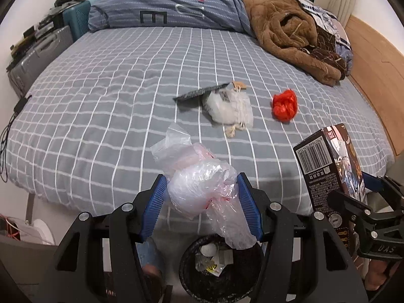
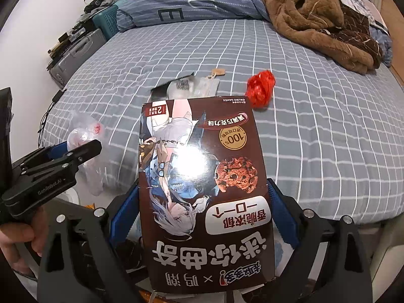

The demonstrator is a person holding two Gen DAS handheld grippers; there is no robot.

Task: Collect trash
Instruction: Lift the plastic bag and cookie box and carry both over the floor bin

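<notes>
My left gripper (image 1: 202, 194) is shut on a crumpled clear and pink plastic bag (image 1: 202, 189), held above a dark trash bin (image 1: 219, 267) on the floor by the bed's near edge. My right gripper (image 2: 202, 202) is shut on a brown cookie box (image 2: 202, 189), held upright; the box also shows in the left wrist view (image 1: 328, 164). On the bed lie a white plastic packet (image 1: 229, 108) with a tag, a dark flat card (image 1: 199, 92) and a red crumpled plastic bag (image 1: 284, 104).
The bed (image 1: 101, 101) has a grey checked sheet, a blue duvet (image 1: 164, 5) and a brown blanket (image 1: 290, 30) at the far side. Suitcases (image 1: 40, 50) stand at its left. A wooden headboard (image 1: 373, 58) is at the right.
</notes>
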